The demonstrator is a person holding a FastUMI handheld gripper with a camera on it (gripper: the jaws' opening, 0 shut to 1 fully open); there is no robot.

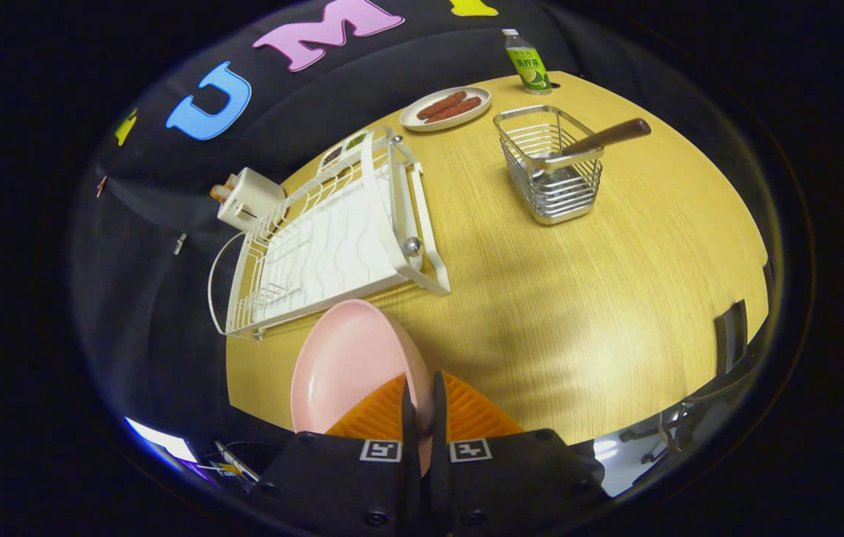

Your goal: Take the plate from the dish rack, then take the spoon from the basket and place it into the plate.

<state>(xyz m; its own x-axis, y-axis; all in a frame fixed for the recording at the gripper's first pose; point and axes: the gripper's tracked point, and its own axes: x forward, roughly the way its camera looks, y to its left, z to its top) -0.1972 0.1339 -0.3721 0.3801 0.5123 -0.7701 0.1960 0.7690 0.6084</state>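
Gripping the pink plate (344,365) by its rim: tool (422,395) nearly closed, both orange ribbed fingers (474,410) pressing on the plate's edge from either side, black finger bases with square markers sitting closest to the camera. Holding the plate tilted up on edge, its hollow face turned toward the left finger, lifted clear above the wooden worktop (578,298). Lying just beyond the plate: white wire dish rack (332,239) with its white drip tray, standing with no dishes in it near the worktop's edge. Resting against the rack's far end: small white box-shaped appliance (247,198), hard to identify further. Standing well apart from the rack, farther ahead and to the right of the fingers: square metal wire basket (552,168), with the spoon (593,142) leaning inside it, brown handle sticking out over the basket's right rim. Sitting beyond the basket and rack: oval white dish holding sausages (446,108), and just past that, near the worktop's far edge, green-labelled bottle (528,63) standing upright.
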